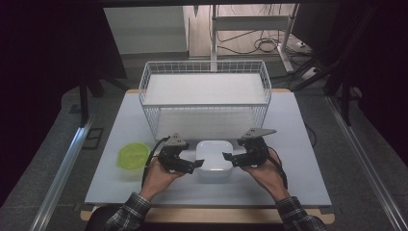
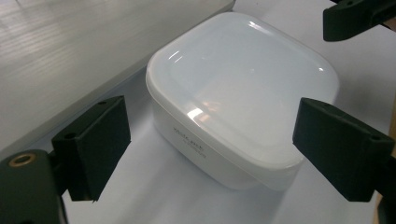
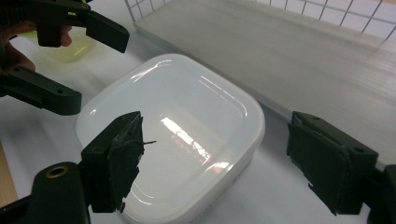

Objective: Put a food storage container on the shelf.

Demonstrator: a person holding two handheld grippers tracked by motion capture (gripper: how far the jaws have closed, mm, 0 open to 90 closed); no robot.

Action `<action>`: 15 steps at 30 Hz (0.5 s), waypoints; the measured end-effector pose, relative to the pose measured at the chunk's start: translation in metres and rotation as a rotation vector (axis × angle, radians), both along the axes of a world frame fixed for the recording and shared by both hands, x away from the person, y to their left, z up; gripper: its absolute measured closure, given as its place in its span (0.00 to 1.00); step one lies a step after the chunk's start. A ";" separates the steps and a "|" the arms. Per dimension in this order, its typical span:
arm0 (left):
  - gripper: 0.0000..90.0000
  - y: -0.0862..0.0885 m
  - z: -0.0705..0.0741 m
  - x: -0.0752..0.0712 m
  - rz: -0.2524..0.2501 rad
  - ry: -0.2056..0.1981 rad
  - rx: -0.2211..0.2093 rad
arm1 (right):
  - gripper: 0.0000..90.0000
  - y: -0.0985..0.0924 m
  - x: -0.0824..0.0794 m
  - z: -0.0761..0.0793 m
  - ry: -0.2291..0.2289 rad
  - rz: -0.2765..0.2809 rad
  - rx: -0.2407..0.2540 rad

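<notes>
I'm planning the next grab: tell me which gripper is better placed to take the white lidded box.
Neither clearly: left gripper and right gripper flank the white box evenly, both open. Slight edge to the right, whose pads already straddle the box's corner.

The high view looks forward and down from above the person's side of the table (image 1: 298, 144), far enough to take in the whole tabletop and the wire basket (image 1: 204, 91) behind. The left gripper view looks close along its own jaws at the white lidded container (image 2: 243, 93) from its left side. The right gripper view looks from the opposite side, equally near. All three views share that container (image 3: 173, 135) (image 1: 214, 156).
</notes>
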State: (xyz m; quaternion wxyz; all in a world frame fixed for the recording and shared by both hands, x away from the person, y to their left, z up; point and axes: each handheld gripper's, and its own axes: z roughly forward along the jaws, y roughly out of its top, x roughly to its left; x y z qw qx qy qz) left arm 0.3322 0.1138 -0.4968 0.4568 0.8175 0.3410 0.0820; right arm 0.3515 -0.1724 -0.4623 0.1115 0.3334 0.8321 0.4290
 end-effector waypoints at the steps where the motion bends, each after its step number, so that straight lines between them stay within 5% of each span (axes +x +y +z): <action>1: 0.13 0.000 -0.001 0.000 -0.003 0.005 0.003 | 0.22 0.000 0.001 -0.002 0.006 -0.001 -0.002; 4: 0.13 -0.001 -0.008 0.002 -0.007 0.025 0.001 | 0.23 -0.003 0.003 -0.009 0.041 -0.005 0.003; 11: 0.15 0.002 -0.019 0.009 -0.052 0.137 -0.116 | 0.26 -0.004 0.006 -0.021 0.110 0.010 -0.013; 15: 0.22 -0.002 -0.020 0.004 -0.102 0.161 -0.125 | 0.35 -0.005 0.004 -0.024 0.183 0.038 0.045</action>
